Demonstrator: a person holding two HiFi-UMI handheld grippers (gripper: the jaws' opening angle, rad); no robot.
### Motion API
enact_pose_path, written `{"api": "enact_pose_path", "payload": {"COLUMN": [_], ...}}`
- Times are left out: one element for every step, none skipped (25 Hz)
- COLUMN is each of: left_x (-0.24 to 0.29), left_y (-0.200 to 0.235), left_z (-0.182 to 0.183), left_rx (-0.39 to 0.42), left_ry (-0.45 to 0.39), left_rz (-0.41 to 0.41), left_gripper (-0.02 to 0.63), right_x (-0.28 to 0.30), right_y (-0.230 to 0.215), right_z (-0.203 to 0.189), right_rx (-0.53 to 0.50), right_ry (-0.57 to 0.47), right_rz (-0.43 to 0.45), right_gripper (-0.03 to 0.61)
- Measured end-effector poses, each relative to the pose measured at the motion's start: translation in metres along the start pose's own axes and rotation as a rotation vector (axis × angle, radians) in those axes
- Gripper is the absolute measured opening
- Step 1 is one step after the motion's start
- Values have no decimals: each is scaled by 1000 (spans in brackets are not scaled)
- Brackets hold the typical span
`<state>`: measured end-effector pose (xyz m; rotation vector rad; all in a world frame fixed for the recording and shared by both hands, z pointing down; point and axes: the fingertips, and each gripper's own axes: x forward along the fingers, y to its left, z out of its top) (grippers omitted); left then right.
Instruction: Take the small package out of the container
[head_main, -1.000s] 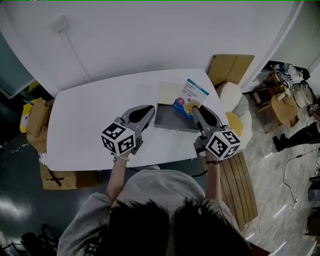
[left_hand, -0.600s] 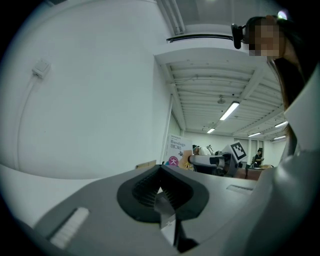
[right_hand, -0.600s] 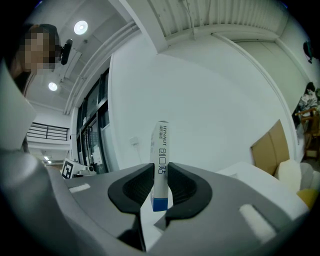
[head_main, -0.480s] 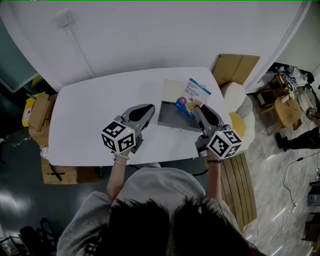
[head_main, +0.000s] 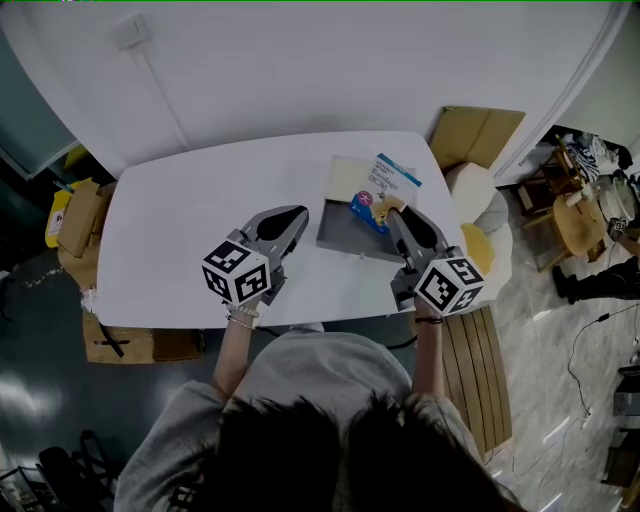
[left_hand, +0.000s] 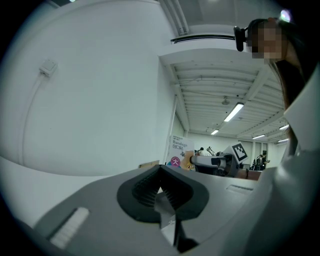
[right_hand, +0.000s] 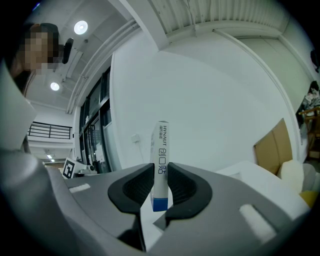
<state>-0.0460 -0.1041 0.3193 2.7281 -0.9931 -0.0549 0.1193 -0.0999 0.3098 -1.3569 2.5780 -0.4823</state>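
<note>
The right claw is clamped on the small package. Its two dark pads press the package's narrow sides, and the package stands upright between them, white above with a blue band at its lower end. In the head view this claw points toward 12 o'clock. The package rises from its tips, leaning toward 1 o'clock, with its blue end over the far right corner of the grey container.

The left claw has its jaws together with nothing between them. It hangs over bare bench at the container's 9 o'clock, near it but not touching.

By my reading the task is past its middle. The grasp is made, and the package looks raised off the container's floor rather than lying in it. It is not yet clear of the container's outline. What remains is to carry it out past the rim and set it down on the bench. I cannot tell whether anything else lies in the container. A pale flat sheet sits at its far edge.

The bench is white, rounded at the corners, and otherwise bare. A plain white wall curves round behind it at 12 o'clock. Cardboard boxes stand on the dark floor at 9 o'clock. More cardboard leans at 1 o'clock, and a slatted wooden piece lies at 4 o'clock.
</note>
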Motion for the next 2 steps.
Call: {"api": "enact_pose_path", "payload": {"left_x": [0,1], "left_y": [1,1], "left_z": [0,0], "left_rx": [0,-1], "left_ry": [0,0], "left_rz": [1,1], "left_gripper": [-9,-9], "right_x": [0,1], "right_y": [0,-1], "right_z": [-1,-1], "right_rx": [0,0], "right_ry": [1,3], "right_rz": [0,1], "right_gripper": [103,103]}}
